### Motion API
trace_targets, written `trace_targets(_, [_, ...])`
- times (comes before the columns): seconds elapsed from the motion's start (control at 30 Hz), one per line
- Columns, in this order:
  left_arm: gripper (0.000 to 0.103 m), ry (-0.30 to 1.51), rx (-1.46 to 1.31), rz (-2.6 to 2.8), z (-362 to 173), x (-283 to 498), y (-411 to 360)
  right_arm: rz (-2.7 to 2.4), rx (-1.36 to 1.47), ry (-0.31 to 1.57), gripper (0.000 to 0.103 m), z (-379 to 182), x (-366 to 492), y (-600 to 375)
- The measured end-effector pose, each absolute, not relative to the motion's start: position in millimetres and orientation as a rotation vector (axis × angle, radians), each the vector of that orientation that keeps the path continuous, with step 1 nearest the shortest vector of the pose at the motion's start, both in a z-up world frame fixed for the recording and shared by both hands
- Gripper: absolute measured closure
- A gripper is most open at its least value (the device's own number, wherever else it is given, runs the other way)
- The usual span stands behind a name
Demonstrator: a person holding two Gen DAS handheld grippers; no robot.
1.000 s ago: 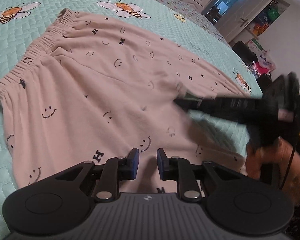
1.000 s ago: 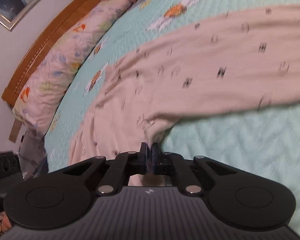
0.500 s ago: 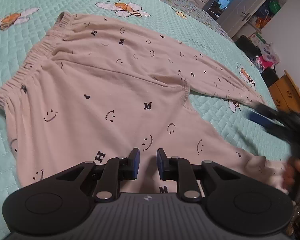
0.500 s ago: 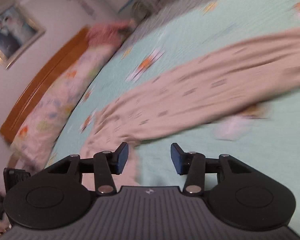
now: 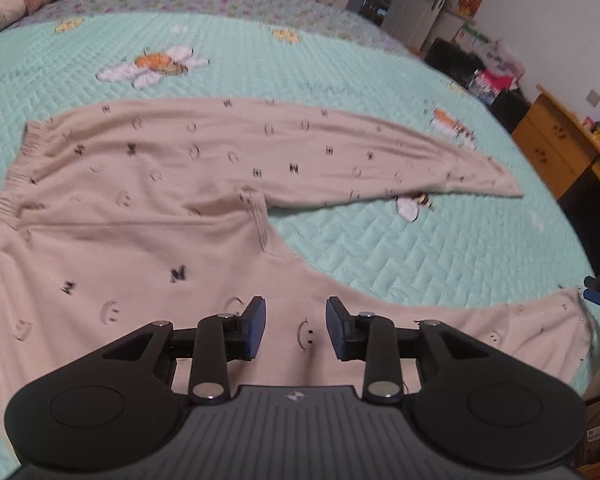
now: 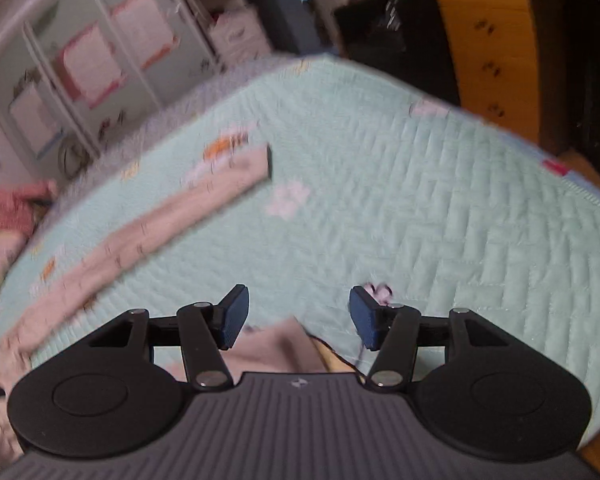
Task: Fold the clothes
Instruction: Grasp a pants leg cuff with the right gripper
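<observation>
Light: soft, even indoor light, faint shadows.
Blur: right wrist view heavily smeared; left wrist view mildly soft.
Distortion: fisheye bends the bed (image 5: 420, 240) at the edges.

Pale pink-beige cotton trousers (image 5: 148, 216) w/ small black smiley faces & letters (M, H), gathered waistband same pink at left. Mint-green quilted bedspread (image 5: 440, 240), zigzag stitching, white-winged orange bee motifs at far left & right. Black two-finger left gripper (image 5: 296, 327) w/ dark-blue pads; right gripper (image 6: 296, 317) same colours. Orange-brown wooden cabinet (image 5: 556, 148) at far right.
</observation>
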State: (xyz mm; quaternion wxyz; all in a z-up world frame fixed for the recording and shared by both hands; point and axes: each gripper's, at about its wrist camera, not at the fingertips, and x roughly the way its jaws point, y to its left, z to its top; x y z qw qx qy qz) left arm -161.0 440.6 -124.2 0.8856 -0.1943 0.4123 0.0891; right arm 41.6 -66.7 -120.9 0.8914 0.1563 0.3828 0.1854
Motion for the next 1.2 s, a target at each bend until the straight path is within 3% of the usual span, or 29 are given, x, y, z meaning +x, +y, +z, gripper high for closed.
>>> trace_targets(0.2, [0.068,0.892,-0.402,0.203,-143.1,-158.8,436.8,0.486,0.221,0.801,0.049,-135.8,35.6,-53.7])
trace_targets(0.33, [0.066,0.903,-0.37,0.22,-141.9,-154.8,430.8,0.526,0.19,0.808,0.085,-136.6,32.3,-54.7])
trace_targets(0.47, [0.065,0.902,-0.327,0.241,-141.8,-152.6,423.0,0.542,0.114,0.781,0.092,-130.2,23.3,-44.9])
trace_targets(0.7, [0.064,0.866,-0.335,0.283,-139.0,-151.5,416.3,0.465,0.029,0.602,0.093,-84.8,17.2,-53.9])
trace_targets(0.8, [0.061,0.86,-0.281,0.279,-142.4,-147.7,406.3,0.452,0.062,0.7,0.091,-109.8,40.0,-56.5])
trace_targets(0.83, [0.061,0.855,-0.258,0.279,-143.8,-148.0,403.4,0.439,0.08,0.727,0.086,-120.0,44.5,-59.1])
trace_targets(0.9, [0.061,0.843,-0.241,0.272,-145.1,-150.4,402.3,0.422,0.155,0.747,0.084,-134.3,49.3,-68.9])
trace_targets(0.97, [0.061,0.834,-0.248,0.266,-144.5,-152.5,403.9,0.377,0.287,0.701,0.069,-133.2,43.0,-87.2])
trace_targets(1.03, [0.061,0.826,-0.272,0.265,-142.2,-155.5,405.7,0.321,0.392,0.613,0.061,-123.9,27.2,-104.5])
trace_targets(1.2, [0.061,0.802,-0.332,0.261,-135.5,-164.8,409.7,0.298,0.562,0.628,0.058,-114.0,-19.2,-123.8])
